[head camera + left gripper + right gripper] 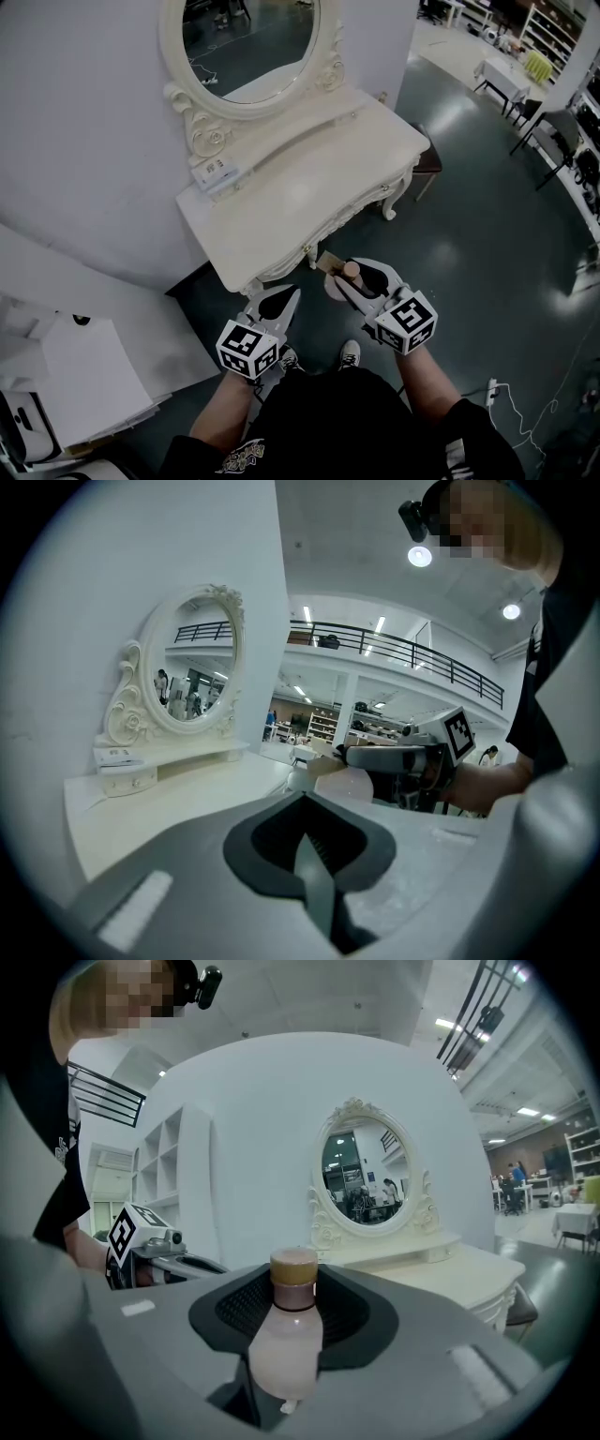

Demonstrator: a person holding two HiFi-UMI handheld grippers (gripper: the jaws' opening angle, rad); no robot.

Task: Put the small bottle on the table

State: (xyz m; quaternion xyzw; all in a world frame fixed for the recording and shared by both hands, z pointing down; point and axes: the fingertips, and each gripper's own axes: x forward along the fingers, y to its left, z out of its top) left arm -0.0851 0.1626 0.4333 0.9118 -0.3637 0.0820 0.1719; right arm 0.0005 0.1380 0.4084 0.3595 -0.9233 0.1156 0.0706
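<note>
Just short of the white dressing table (309, 187), the right gripper (349, 279) holds the small bottle (286, 1335) upright, jaws spread wide round its pale body; the left gripper (286, 298) hangs alongside, jaws pressed together on nothing; the bottle is over the floor, not the tabletop, so a loosened grip would likely drop it; a low approach could knock it against the table's edge.

The small bottle (286, 1340) has its base hidden within the right gripper (294, 1290); the mirror (251, 52) loses its top to the head view's edge.
</note>
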